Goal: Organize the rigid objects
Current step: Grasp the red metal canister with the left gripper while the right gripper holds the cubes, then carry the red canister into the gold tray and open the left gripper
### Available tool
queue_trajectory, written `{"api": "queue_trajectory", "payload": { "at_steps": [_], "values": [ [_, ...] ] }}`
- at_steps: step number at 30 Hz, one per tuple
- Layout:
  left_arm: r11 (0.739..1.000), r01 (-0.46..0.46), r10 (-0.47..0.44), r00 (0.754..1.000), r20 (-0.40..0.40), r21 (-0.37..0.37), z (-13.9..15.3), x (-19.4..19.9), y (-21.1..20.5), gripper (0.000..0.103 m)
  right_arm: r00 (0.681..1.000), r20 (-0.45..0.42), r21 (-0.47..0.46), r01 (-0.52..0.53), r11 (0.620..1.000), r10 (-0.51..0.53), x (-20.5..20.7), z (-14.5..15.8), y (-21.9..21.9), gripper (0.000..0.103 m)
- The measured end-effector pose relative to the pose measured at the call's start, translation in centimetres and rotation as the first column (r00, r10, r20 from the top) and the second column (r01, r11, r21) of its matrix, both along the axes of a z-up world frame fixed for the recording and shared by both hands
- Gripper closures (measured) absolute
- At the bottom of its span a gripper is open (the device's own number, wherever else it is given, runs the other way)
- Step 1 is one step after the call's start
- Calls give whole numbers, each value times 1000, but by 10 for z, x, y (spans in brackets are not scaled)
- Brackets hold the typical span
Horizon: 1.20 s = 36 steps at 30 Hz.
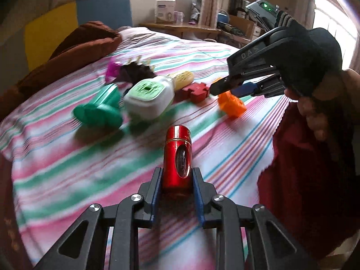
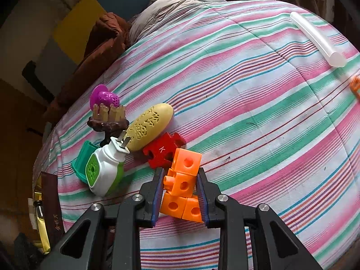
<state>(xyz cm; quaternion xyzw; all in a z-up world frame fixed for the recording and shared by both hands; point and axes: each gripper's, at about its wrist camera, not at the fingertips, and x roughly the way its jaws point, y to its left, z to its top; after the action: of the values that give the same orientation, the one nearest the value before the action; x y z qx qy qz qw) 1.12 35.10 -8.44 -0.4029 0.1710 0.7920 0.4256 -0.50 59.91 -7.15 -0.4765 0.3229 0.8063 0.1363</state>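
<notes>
Striped bedspread (image 2: 258, 103): work surface, largely bare.
Gathered cluster: white plug-in device (image 2: 105, 171), yellow oval piece (image 2: 149, 127) and red puzzle block (image 2: 163, 150) touch near the left edge; this looks like the collecting spot.
Right gripper (image 2: 181, 191): clamped on orange cube cluster (image 2: 183, 180), beside the pile.
Left gripper (image 1: 177, 180): clamped on red cylinder (image 1: 177, 155), short of the pile.
Left to do: clear tube (image 2: 317, 38) lies well apart.

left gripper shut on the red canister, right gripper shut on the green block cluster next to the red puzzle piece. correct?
One thing is off: the block cluster in the right gripper is orange, not green, as the right wrist view shows. The rest holds: the left gripper is shut on the red canister, and the cluster sits beside the red puzzle piece.
</notes>
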Motion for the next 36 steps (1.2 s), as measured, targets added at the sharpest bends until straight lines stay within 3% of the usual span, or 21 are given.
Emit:
{"api": "queue_trajectory", "payload": {
  "at_steps": [5,10,14,23,29,36],
  "values": [
    [999,-34,33,998,47,10,5,-2,-1,72,1000,1,11,-14,1000,14,-3,0,-5,74],
    [999,-41,43,998,54,-27,0,-13,18,76,1000,11,9,-8,1000,8,-4,-3,-3,75],
    [999,-35,35,999,30,-8,1,-9,10,77,1000,4,6,-5,1000,5,-6,-3,-1,75],
    [989,-111,102,990,94,94,18,-2,-41,77,1000,-4,15,-24,1000,24,-9,0,-4,74],
    [979,-143,131,988,85,145,33,-1,-71,77,999,-19,17,-38,999,39,-7,1,-6,74],
    [948,-235,216,970,108,214,51,-1,-122,77,993,-99,2,-64,998,64,-8,10,-10,75]
  ]
}}
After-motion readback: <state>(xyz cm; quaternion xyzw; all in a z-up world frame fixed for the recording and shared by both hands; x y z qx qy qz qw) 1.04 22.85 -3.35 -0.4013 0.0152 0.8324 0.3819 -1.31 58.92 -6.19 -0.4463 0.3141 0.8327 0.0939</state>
